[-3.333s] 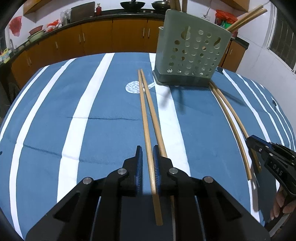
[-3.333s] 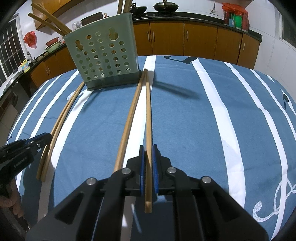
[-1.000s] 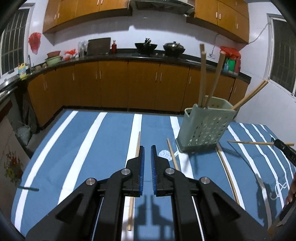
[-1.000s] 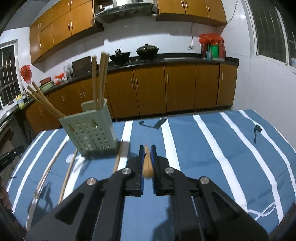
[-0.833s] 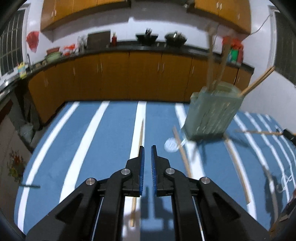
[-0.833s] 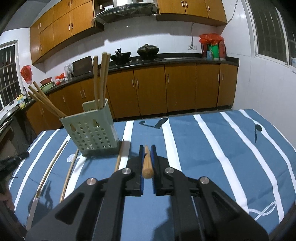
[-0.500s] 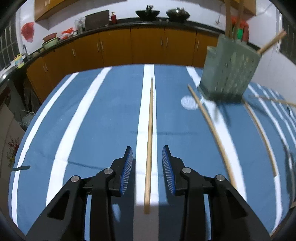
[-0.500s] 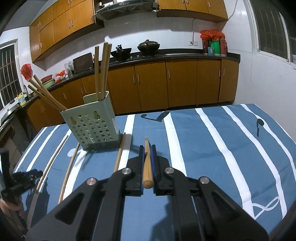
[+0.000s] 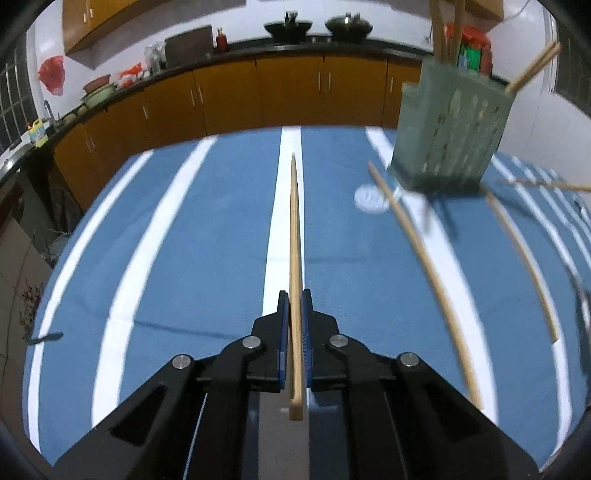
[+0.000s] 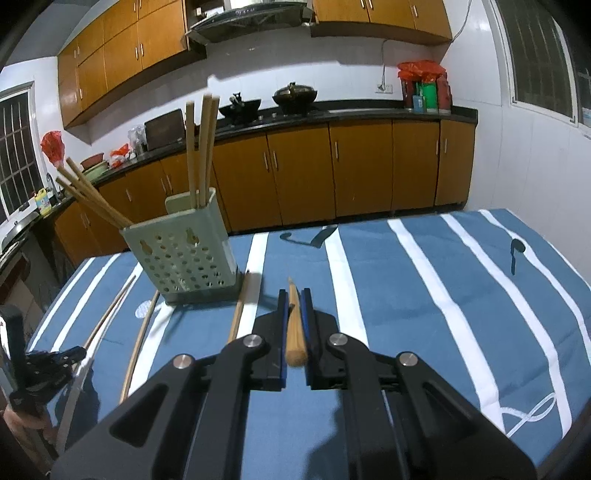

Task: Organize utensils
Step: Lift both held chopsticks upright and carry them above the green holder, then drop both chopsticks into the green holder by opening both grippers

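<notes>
Now chopstick (image 9: 295, 236) between left jaws.

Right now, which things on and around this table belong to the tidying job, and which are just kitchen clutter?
In the job:
- chopstick in the left gripper
- chopstick in the right gripper
- loose chopsticks on the cloth
- green perforated holder

Just lying about:
- woks on the stove
- red bags on the counter

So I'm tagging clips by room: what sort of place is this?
A home kitchen, most likely: wooden cabinets under a dark counter, woks on the stove beneath a range hood, and a table with a striped cloth.
</notes>
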The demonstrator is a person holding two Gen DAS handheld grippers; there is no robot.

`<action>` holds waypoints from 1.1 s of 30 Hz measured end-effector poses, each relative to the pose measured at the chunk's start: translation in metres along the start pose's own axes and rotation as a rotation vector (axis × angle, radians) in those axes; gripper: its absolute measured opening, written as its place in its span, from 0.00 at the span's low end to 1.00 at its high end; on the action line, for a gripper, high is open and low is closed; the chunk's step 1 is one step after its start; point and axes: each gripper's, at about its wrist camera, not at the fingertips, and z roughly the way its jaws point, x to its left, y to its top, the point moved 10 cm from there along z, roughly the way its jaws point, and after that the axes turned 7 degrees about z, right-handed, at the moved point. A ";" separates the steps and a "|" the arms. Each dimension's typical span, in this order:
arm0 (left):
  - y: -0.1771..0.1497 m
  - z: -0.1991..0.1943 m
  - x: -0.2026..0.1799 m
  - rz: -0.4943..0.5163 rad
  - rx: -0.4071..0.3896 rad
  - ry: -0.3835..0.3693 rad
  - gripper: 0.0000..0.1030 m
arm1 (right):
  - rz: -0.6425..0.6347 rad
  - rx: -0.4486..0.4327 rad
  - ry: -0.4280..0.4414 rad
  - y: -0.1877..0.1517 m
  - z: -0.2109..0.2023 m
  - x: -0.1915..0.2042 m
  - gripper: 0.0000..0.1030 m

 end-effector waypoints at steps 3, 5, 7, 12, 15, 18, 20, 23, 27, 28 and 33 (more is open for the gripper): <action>0.024 -0.025 0.005 -0.025 -0.080 -0.012 0.07 | 0.006 -0.028 0.004 0.011 -0.007 -0.001 0.08; 0.040 -0.041 0.009 -0.053 -0.132 -0.026 0.07 | 0.010 -0.046 0.010 0.018 -0.011 0.000 0.08; 0.059 -0.059 0.014 -0.085 -0.187 -0.042 0.07 | 0.011 -0.066 0.017 0.025 -0.016 0.001 0.08; 0.094 -0.089 0.021 -0.125 -0.283 -0.058 0.07 | 0.011 -0.096 0.031 0.038 -0.024 0.007 0.08; 0.110 -0.099 0.020 -0.119 -0.311 -0.057 0.07 | 0.007 -0.114 0.044 0.049 -0.029 0.012 0.08; 0.127 -0.111 0.013 -0.115 -0.345 -0.078 0.07 | 0.004 -0.137 0.071 0.063 -0.037 0.020 0.08; 0.139 -0.122 0.006 -0.105 -0.375 -0.093 0.07 | 0.006 -0.158 0.108 0.077 -0.046 0.029 0.08; 0.152 -0.139 -0.004 -0.096 -0.413 -0.118 0.07 | 0.013 -0.187 0.166 0.095 -0.061 0.042 0.08; 0.173 -0.164 -0.018 -0.099 -0.486 -0.156 0.07 | 0.018 -0.240 0.237 0.120 -0.081 0.060 0.08; 0.178 -0.169 -0.022 -0.102 -0.506 -0.160 0.07 | 0.019 -0.256 0.254 0.127 -0.086 0.065 0.08; 0.210 -0.188 -0.033 -0.137 -0.620 -0.170 0.07 | -0.006 -0.322 0.276 0.149 -0.093 0.089 0.08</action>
